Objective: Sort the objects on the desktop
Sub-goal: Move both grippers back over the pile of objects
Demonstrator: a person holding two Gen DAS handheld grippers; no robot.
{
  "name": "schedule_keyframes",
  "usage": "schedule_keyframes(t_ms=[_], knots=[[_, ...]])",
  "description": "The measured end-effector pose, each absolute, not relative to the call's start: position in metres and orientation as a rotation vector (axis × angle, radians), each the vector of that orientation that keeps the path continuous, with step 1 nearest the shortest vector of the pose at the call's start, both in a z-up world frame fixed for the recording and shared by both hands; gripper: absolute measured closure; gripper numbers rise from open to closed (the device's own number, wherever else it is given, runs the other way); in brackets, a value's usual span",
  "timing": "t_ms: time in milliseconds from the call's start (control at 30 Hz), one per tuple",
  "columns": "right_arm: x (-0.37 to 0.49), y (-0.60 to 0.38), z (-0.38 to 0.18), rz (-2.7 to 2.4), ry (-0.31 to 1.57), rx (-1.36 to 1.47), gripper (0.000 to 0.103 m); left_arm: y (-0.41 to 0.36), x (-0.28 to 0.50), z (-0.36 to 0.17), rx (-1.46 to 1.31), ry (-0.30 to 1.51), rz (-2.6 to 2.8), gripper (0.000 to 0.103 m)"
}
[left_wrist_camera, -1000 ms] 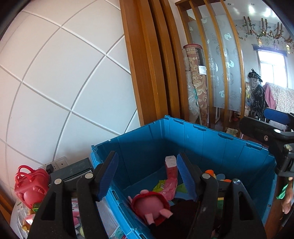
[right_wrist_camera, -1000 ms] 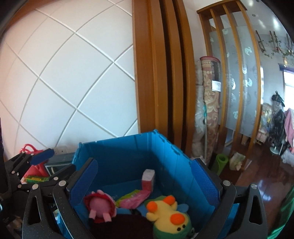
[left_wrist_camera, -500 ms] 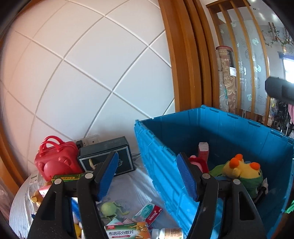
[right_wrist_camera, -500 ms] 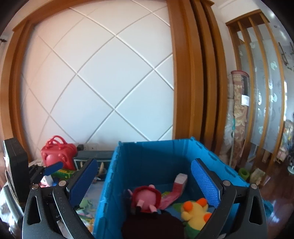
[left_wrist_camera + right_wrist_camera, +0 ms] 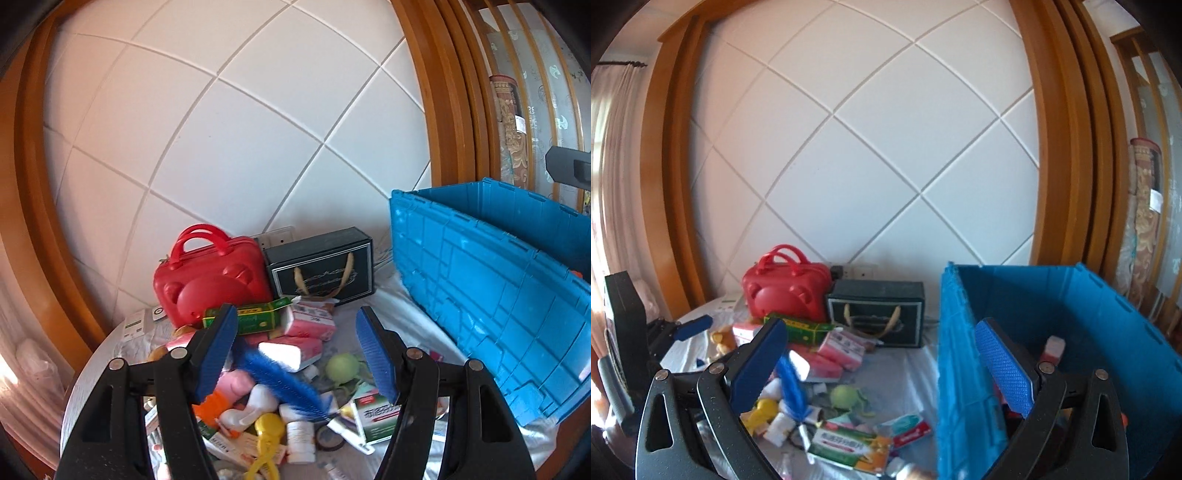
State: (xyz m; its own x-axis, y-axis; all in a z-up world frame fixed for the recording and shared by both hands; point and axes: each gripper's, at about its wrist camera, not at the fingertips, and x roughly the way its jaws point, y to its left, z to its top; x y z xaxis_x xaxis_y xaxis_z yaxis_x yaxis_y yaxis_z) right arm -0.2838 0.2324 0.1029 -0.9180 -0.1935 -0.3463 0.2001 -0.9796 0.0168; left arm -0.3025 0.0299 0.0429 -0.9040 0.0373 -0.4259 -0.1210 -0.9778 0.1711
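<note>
Home living room, wood-framed panelled wall [image 5: 871,155], rolled carpet [image 5: 1143,206], curtain [image 5: 609,155]

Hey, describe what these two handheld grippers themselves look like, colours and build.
Both match. The left gripper and right gripper each have two black plastic fingers with teardrop cut-outs and silver rivets, ending in flat blue pads with a fine ribbed or knurled texture. No cables, markings, sleeves or hands show.

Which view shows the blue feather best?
The left wrist view: the blue feather lies large across the pile between the open left gripper. The right wrist view shows it smaller and blurrier.
</note>
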Motion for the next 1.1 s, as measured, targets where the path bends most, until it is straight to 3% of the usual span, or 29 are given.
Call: schedule_keyframes(t_ms=[467, 800, 1100], knots=[[-0.329, 0.144, 0.012, -2.758, 0.076, 0.812, 0.000, -0.107, -0.327, -0.012, -0.865, 0.287, 3.011, 0.037], [-0.388, 0.128, -0.006, -2.716, 0.163, 0.846, 0.000, -0.138, -0.381, -0.070, -1.055, 0.174, 2.960, 0.037], [-0.451, 0.106, -0.047, -2.642, 0.168, 0.953, 0.000, -0.143, -0.432, -0.134, -1.293, 0.214, 2.821, 0.037]])
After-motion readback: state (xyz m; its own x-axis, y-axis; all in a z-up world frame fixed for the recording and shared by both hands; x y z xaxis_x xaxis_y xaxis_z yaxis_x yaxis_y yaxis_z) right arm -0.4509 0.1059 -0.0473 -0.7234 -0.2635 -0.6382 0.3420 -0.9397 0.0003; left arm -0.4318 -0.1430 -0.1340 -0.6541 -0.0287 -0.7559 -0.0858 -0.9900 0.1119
